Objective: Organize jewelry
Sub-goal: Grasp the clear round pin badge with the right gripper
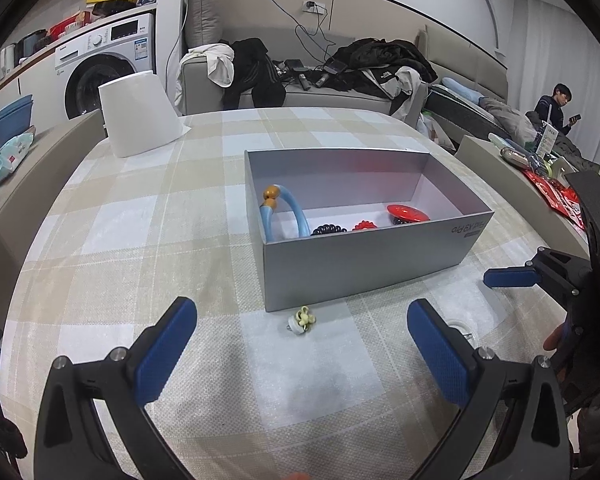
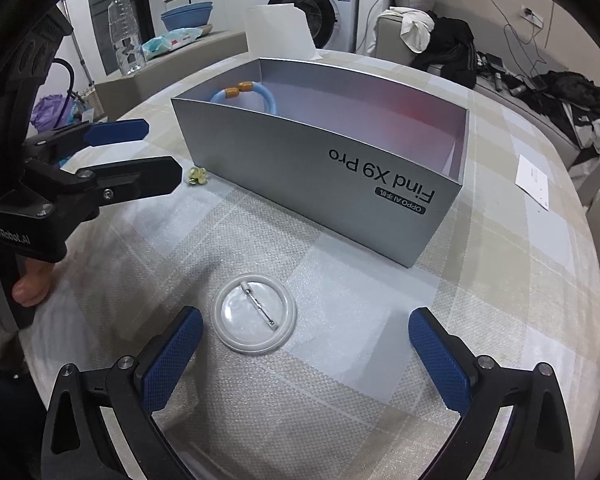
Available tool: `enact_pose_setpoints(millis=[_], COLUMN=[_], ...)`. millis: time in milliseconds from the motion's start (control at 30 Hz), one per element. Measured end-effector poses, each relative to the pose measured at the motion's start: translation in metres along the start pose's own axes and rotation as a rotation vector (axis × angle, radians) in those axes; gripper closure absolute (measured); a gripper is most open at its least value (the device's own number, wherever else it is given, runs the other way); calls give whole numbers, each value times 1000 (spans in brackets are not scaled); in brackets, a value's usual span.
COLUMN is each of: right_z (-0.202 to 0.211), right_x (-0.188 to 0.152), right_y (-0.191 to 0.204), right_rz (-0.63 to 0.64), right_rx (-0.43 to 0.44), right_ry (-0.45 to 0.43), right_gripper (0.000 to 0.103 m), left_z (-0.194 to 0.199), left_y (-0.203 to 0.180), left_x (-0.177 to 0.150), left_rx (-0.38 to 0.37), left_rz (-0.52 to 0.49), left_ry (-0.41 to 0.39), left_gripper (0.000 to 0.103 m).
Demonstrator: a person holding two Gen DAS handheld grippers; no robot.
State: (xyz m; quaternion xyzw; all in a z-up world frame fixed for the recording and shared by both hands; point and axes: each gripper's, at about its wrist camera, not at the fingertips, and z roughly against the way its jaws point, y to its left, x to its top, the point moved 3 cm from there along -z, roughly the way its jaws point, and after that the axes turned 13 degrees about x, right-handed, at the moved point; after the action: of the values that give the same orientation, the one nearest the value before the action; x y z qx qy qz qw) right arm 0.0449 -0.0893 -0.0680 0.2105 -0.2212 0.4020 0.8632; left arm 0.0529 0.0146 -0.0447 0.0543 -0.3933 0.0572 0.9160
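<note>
item: round pin badge, white rim, clear face, lying back-up on the checked counter with its metal pin bar showing. location: just ahead of the right gripper, slightly left of the midline between its fingers, near the front wall of the grey box. handling, as judged: light, rigid, flat and slick; little to catch from above, so take it across the rim edge to edge; the pin bar looks thin and bendable, best left alone.

item: small yellowish trinket, possibly an earring or charm, too small to tell. location: on the counter just outside the box's near corner, ahead of the left gripper and roughly centred. handling, as judged: tiny, light, likely to skid; pinch low.

already in box: blue ring with orange beads, red and black pieces.

grippers: both spread wide, both empty.
</note>
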Motion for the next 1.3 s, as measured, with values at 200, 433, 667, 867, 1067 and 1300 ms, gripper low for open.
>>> enact_pose_setpoints(millis=[200, 433, 667, 867, 1067, 1300], right_z=[2, 4, 5, 7, 7, 13], right_x=[2, 3, 3, 3, 2, 3], right_y=[-9, -5, 0, 6, 12, 13], right_rz=[-32, -7, 13, 40, 75, 69], right_rx=[-38, -52, -3, 15, 31, 64], right_ry=[-11, -20, -31, -39, -47, -79], right_gripper=[0, 7, 25, 43, 62, 62], left_z=[0, -1, 0, 0, 0, -3], left_y=[-1, 2, 1, 2, 2, 4], left_x=[0, 0, -1, 0, 1, 0], left_rx=[-2, -7, -6, -7, -7, 11], left_rz=[-8, 13, 12, 17, 19, 21], left_ry=[-3, 5, 4, 7, 6, 22], left_gripper=[1, 1, 1, 1, 1, 1])
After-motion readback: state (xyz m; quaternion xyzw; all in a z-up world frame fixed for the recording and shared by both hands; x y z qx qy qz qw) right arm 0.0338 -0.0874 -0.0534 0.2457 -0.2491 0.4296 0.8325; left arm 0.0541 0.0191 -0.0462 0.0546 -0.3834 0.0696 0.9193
